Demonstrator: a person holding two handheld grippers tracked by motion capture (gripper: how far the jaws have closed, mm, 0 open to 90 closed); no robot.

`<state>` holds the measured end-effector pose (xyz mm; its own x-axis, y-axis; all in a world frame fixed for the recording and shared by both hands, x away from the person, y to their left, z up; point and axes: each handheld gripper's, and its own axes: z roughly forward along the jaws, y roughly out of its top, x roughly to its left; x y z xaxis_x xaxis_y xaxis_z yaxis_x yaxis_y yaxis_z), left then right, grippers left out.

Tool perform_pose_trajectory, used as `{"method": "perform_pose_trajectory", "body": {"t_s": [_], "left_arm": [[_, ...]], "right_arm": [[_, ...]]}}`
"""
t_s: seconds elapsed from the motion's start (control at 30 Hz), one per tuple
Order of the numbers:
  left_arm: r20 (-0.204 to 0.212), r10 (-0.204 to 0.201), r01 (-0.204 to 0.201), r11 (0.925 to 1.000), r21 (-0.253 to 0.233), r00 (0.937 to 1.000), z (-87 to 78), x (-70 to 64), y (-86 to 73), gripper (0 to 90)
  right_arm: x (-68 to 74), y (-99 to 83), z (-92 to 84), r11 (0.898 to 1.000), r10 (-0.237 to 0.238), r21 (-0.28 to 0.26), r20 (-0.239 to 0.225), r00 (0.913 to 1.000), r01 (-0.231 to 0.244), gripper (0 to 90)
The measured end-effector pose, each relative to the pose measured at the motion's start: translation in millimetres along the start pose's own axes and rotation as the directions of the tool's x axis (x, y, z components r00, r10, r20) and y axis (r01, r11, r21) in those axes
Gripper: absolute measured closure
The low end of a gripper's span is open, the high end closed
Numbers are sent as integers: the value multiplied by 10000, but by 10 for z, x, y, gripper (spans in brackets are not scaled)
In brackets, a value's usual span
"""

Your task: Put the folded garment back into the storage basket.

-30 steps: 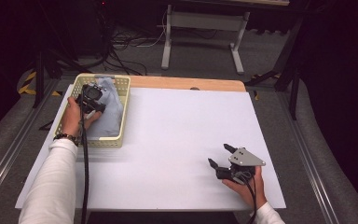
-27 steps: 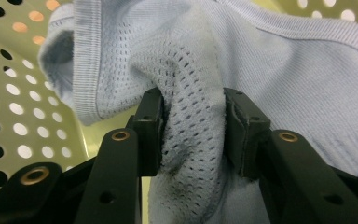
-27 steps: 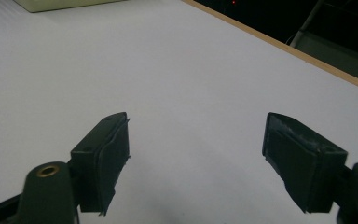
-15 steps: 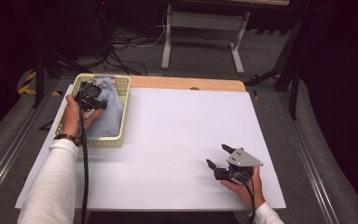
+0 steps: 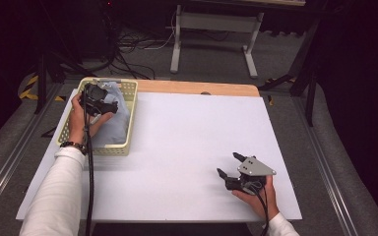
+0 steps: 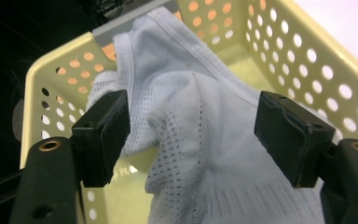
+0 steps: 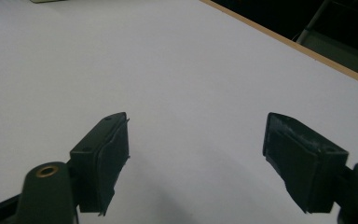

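White worktop (image 5: 187, 142): left gripper (image 6: 193, 135) gapes around pale mesh cloth (image 6: 205, 140) in perforated yellow plastic basket (image 6: 307, 60), risking snagged holes; right gripper (image 7: 196, 158) open, empty.

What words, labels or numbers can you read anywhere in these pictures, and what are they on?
None can be read. The yellow basket, the white mesh garment, the white table sheet and both grippers, left and right, show no readable print.
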<state>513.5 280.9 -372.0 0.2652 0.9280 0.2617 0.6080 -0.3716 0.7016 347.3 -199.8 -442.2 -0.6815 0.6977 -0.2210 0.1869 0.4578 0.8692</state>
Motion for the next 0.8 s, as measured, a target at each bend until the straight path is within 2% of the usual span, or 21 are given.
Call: {"method": "perform_pose_trajectory", "body": {"t_s": [0.13, 0.33, 0.6, 0.67, 0.8], "left_arm": [[-19, -147, 147, 9997, -203, 9999, -5, -23, 13, 220], [140, -94, 100, 9989, -466, 9999, -24, -48, 34, 171], [471, -120, 160, 9962, -856, 9988, -62, -95, 62, 140], [458, 15, 31, 9950, -1000, 9989, -67, -106, 75, 137], [532, -5, 64, 9939, -1102, 9986, -82, -140, 88, 136]], "right_arm": [[7, -4, 8, 10000, -61, 74, -63, 10000, 61, 232], [11, -5, 14, 9999, -73, 81, -98, 9999, 74, 233], [11, -2, 10, 10000, -81, 43, -79, 9999, 81, 232], [12, -2, 8, 10000, -67, 28, -65, 10000, 68, 231], [10, -2, 5, 10000, -51, 10, -31, 10000, 51, 231]]}}
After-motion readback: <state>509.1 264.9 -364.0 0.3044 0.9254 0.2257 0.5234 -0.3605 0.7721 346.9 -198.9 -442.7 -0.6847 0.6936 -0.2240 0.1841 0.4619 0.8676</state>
